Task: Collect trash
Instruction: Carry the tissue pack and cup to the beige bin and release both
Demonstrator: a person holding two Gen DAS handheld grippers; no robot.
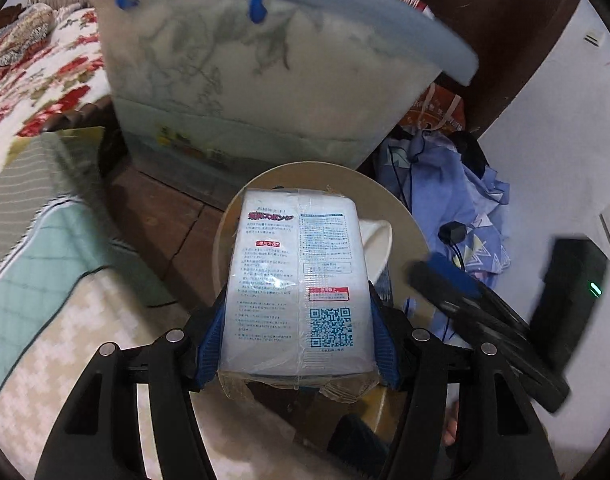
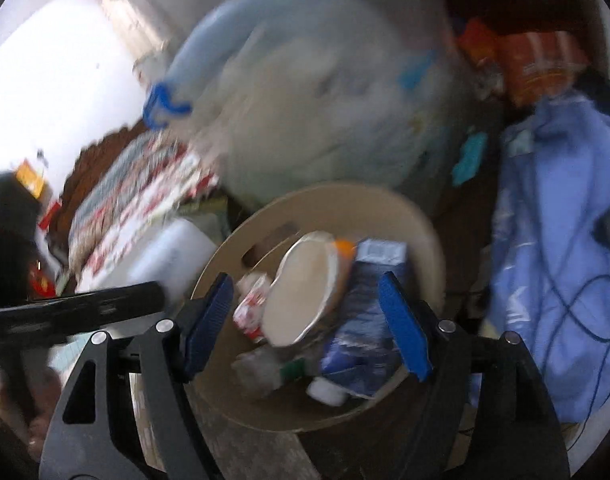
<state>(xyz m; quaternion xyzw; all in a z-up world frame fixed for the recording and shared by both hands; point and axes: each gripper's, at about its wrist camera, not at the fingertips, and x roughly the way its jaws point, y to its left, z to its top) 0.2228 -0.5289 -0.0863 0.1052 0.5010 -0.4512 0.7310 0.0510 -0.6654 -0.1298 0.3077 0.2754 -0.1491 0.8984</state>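
My left gripper (image 1: 297,340) is shut on a white plastic-wrapped pack (image 1: 297,280) with Japanese print and a blue QR code, and holds it above the round beige trash bin (image 1: 409,216). My right gripper (image 2: 305,320) is open and empty, hovering over the same bin (image 2: 421,216). Inside the bin lie a round beige lid or cup (image 2: 301,288), a blue carton (image 2: 365,320), a red-and-white wrapper (image 2: 251,304) and a small white bottle (image 2: 325,392). The right gripper also shows at the right of the left wrist view (image 1: 465,292). The right wrist view is blurred.
A big translucent storage box (image 1: 245,80) with a pale blue lid and blue latch stands behind the bin. Blue clothes with a black cable (image 1: 465,216) lie to the right. A floral blanket (image 1: 45,72) and a green patterned mat (image 1: 45,240) lie to the left.
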